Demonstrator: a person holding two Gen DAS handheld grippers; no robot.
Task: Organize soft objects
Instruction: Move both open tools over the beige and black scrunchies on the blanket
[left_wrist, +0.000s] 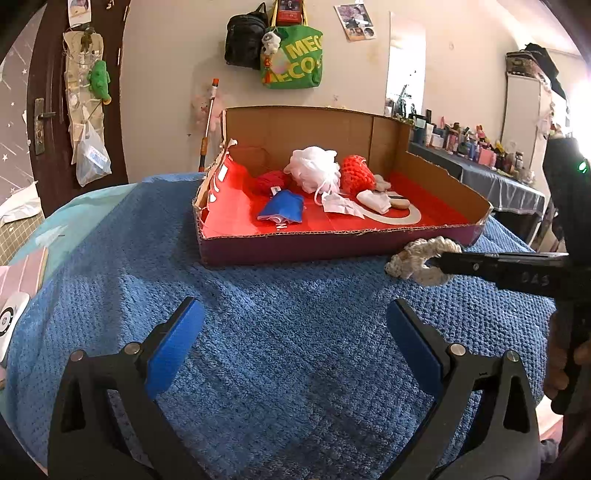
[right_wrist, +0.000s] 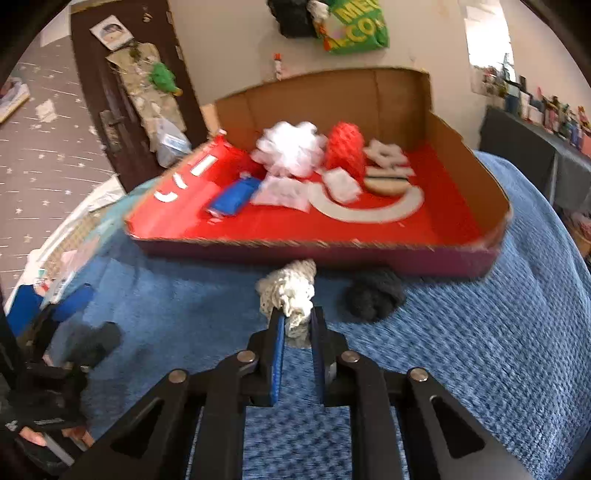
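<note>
The right gripper (right_wrist: 297, 319) has its jaws closed on a cream knitted piece (right_wrist: 290, 288), at frame centre, just before the cardboard box (right_wrist: 332, 254). The left gripper (left_wrist: 295, 332) has its jaws wide open above the blue blanket (left_wrist: 277, 306).

Green tote bag (left_wrist: 295, 59), brown door (left_wrist: 48, 110)

The cardboard box (left_wrist: 332, 243) sits on the towel (left_wrist: 258, 350), with the crocheted piece (right_wrist: 291, 291) before its front wall.
</note>
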